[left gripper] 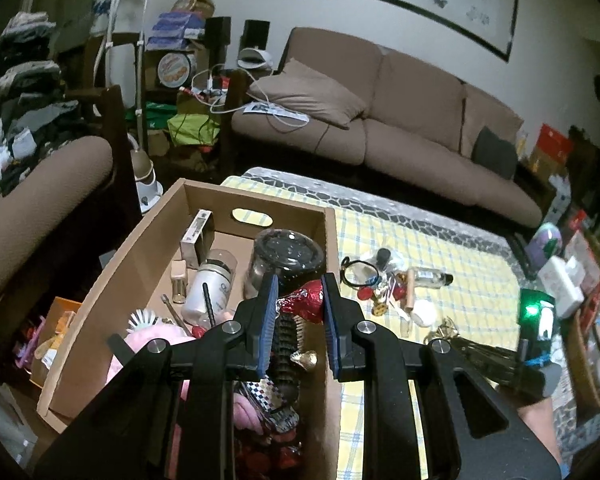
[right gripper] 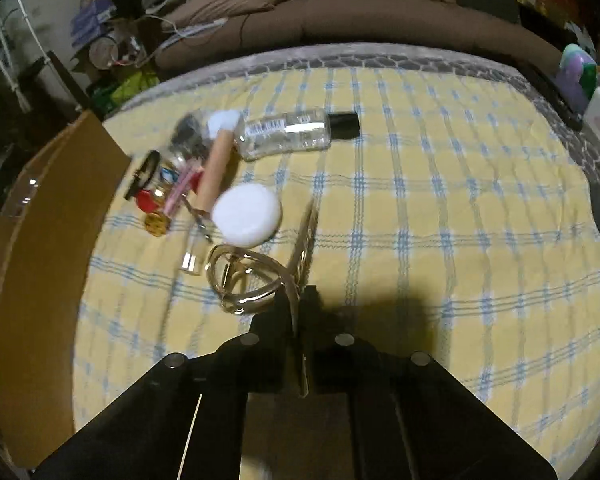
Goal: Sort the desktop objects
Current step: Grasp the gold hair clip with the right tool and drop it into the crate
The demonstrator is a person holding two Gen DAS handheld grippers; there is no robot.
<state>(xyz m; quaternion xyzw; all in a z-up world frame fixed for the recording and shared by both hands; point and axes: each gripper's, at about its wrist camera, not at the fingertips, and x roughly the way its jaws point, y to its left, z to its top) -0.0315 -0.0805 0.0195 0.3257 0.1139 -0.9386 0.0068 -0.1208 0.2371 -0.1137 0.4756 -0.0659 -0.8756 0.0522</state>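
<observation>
My left gripper [left gripper: 299, 292] hangs over the cardboard box [left gripper: 148, 240] with its jaws apart around a red foil-wrapped candy [left gripper: 306, 300]; I cannot tell whether the pads touch it. The box holds a dark-lidded jar [left gripper: 286, 256], a white bottle [left gripper: 210, 284], a hairbrush [left gripper: 284, 344] and pink cloth [left gripper: 156, 336]. My right gripper [right gripper: 298, 300] is shut on a gold eyelash curler [right gripper: 244, 276] just above the yellow checked cloth [right gripper: 420, 220]. A white round pad [right gripper: 246, 218], a clear bottle with a black cap [right gripper: 292, 132] and small red and gold items [right gripper: 152, 208] lie beyond it.
The box's outer wall [right gripper: 40, 280] stands left of the right gripper. A brown sofa [left gripper: 380, 120] runs behind the table. A wicker basket [left gripper: 592, 360] and white boxes [left gripper: 560, 280] stand at the table's right end. An armchair [left gripper: 40, 200] piled with clothes is at the left.
</observation>
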